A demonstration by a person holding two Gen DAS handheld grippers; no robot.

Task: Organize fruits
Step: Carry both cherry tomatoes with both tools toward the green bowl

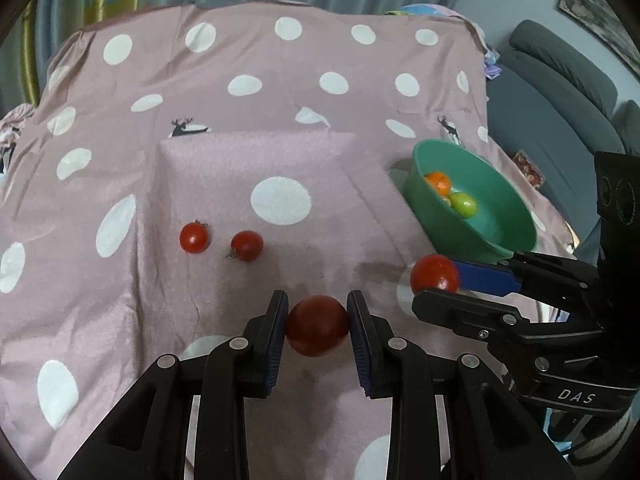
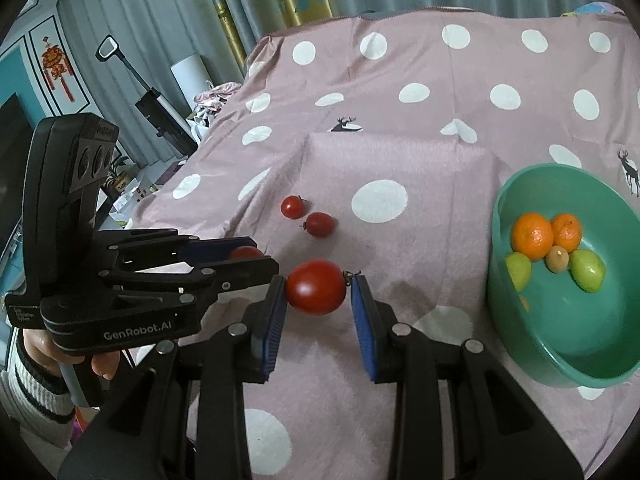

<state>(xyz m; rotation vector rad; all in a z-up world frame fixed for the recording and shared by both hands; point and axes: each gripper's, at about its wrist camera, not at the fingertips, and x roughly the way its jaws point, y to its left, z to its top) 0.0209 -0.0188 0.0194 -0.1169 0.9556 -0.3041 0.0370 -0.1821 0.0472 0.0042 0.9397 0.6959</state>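
Note:
My left gripper (image 1: 318, 312) is shut on a dark red tomato (image 1: 318, 330), lifted off the pink dotted cloth (image 1: 280, 160). Close on its right, my right gripper (image 1: 436, 285) is shut on a brighter red tomato (image 1: 435, 274). The right wrist view shows that right gripper (image 2: 318, 294) clamping its tomato (image 2: 316, 287), with the left gripper (image 2: 256, 258) at the left holding its mostly hidden tomato (image 2: 245, 253). Two small tomatoes (image 1: 195, 237) (image 1: 247, 245) lie side by side on the cloth ahead. A green bowl (image 2: 580, 340) at the right holds two oranges (image 2: 532, 236), two green fruits (image 2: 587, 270) and a small brown fruit (image 2: 558, 259).
The cloth drapes over a raised flat block in the middle. A grey sofa (image 1: 560, 100) stands beyond the cloth's right edge. Left of the cloth are curtains, an upright vacuum (image 2: 160, 112) and clutter. A person's hand (image 2: 44, 352) in a striped sleeve grips the left tool.

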